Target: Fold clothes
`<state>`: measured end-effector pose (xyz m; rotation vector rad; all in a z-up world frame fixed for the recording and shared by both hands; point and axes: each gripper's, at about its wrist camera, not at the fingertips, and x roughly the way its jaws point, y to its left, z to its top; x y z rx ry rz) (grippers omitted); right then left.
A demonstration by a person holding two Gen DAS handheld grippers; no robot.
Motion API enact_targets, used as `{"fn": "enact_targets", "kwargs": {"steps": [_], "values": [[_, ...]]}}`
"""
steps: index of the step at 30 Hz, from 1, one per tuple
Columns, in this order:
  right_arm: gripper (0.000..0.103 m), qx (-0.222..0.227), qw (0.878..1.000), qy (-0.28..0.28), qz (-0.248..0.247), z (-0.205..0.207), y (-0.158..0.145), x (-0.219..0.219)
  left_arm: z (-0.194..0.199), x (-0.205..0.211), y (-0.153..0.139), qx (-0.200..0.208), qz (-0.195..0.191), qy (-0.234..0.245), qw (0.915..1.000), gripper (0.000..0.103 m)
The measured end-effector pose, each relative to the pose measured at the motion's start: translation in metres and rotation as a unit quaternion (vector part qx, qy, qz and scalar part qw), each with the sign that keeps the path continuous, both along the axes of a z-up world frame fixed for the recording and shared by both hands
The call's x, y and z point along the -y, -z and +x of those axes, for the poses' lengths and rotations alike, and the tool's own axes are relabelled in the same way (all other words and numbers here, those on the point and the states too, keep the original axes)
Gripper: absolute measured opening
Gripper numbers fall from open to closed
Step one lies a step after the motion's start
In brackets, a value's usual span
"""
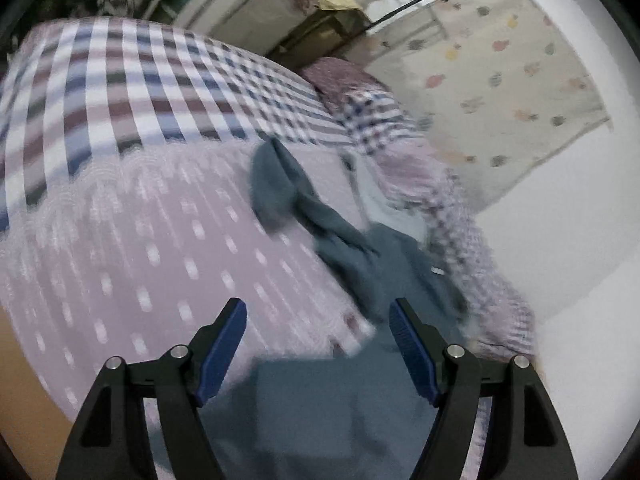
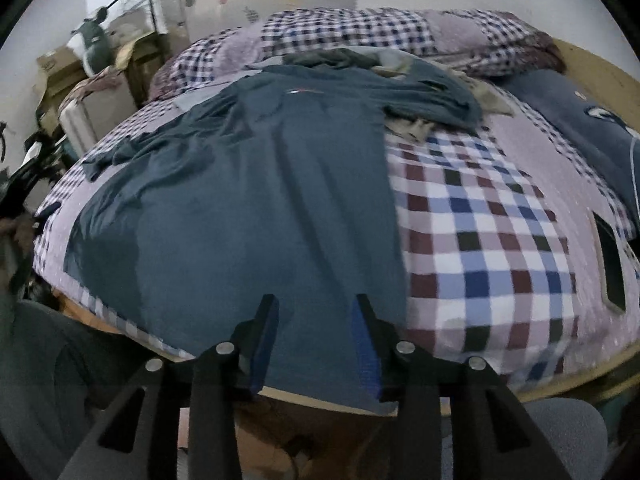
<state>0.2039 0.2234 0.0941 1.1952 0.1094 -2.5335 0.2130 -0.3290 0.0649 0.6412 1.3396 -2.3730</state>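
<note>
A dark teal long-sleeved shirt (image 2: 256, 184) lies spread front up on the checked bedspread (image 2: 492, 232), its hem hanging over the near edge of the bed. My right gripper (image 2: 314, 304) hovers open over that hem with only cloth beneath the blue pads. In the left wrist view the same shirt (image 1: 360, 256) runs from one crumpled sleeve (image 1: 276, 184) down toward me. My left gripper (image 1: 318, 310) is open above the shirt's lower part, nothing between its fingers. This view is blurred by motion.
More clothes (image 2: 416, 120) lie heaped near the checked pillows (image 2: 360, 36). A dark blue garment (image 2: 580, 128) rests at the right side of the bed. A patterned curtain (image 1: 504, 80) hangs on the wall, and boxes with clutter (image 2: 84, 92) stand at the left.
</note>
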Motion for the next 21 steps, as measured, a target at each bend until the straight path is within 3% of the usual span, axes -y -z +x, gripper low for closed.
{"fn": "enact_targets", "kwargs": {"steps": [5, 9, 11, 12, 13, 16, 21], "values": [[0.042, 0.005, 1.0, -0.014, -0.001, -0.008, 0.015, 0.009, -0.056, 0.035, 0.006, 0.08, -0.067, 0.014, 0.9945, 0.076], [0.042, 0.016, 1.0, -0.015, 0.0, -0.016, 0.023, 0.015, -0.106, 0.062, 0.021, 0.165, -0.118, 0.028, 0.9788, 0.073], [0.042, 0.02, 1.0, -0.012, -0.002, -0.021, 0.026, 0.018, -0.123, 0.073, 0.028, 0.198, -0.128, 0.036, 0.9711, 0.049], [0.042, 0.022, 1.0, -0.011, -0.003, -0.022, 0.027, 0.018, -0.13, 0.08, 0.026, 0.205, -0.139, 0.037, 0.9681, 0.026], [0.042, 0.024, 1.0, -0.009, -0.004, -0.024, 0.028, 0.019, -0.137, 0.087, 0.025, 0.211, -0.148, 0.038, 0.9655, 0.009], [0.042, 0.034, 0.999, -0.004, -0.002, -0.029, 0.033, 0.021, -0.147, 0.12, 0.011, 0.201, -0.144, 0.027, 0.9686, 0.004], [0.042, 0.041, 0.999, -0.01, 0.007, -0.031, 0.037, 0.028, -0.153, 0.21, -0.048, 0.164, -0.152, -0.056, 0.9731, 0.004]]}}
